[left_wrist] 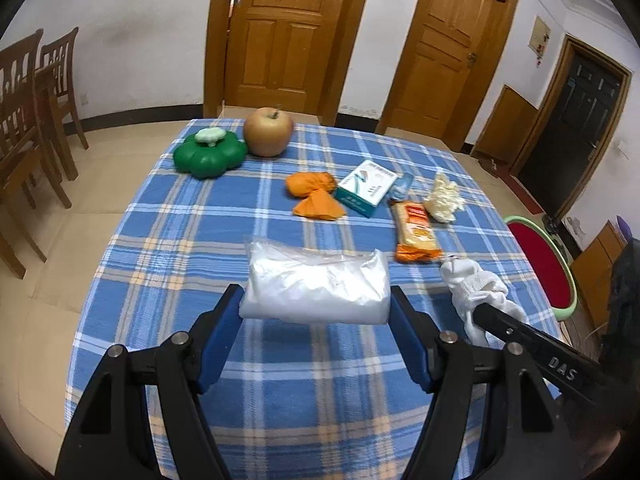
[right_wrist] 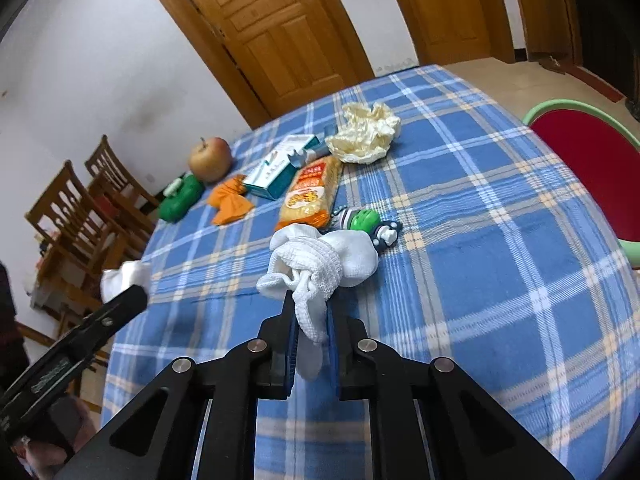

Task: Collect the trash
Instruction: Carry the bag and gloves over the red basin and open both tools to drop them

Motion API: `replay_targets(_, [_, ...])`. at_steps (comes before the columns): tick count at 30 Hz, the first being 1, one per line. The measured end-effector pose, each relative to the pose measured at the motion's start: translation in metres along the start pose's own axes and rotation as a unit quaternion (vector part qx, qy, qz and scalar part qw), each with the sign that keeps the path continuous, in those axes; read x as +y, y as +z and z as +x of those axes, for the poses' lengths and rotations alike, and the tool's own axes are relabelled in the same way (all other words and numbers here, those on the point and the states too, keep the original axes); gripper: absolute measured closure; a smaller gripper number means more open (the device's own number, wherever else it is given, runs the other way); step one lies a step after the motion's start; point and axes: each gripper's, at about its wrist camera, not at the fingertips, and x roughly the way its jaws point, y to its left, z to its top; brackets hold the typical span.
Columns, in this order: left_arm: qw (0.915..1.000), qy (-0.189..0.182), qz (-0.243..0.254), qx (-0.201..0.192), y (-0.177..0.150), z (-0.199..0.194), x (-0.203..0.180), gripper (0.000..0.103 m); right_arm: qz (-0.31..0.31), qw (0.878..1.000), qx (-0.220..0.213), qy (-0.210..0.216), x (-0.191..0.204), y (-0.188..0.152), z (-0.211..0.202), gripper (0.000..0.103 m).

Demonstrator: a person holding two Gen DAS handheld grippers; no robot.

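Two grippers over the plaid tablecloth; the left gripper has its jaws pressed on the ends of a clear plastic bag — the right gripper pinches a white sock, its cuff between the closed pads.

Likely a home dining room — wooden doors; chairs; plaid-clothed table.

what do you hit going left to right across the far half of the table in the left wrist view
green flower-shaped container → apple → orange wrapper → teal and white box → orange snack packet → crumpled cream paper
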Motion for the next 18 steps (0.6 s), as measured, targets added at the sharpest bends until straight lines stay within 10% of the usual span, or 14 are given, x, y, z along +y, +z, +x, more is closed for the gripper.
replay_targets(18, [0.9946,-0.078,0.066,-0.018,0.030,-0.013,-0.087,0.031,0.011,0.995,-0.103,-0.016,-0.028,0.010,-0.102,0.091])
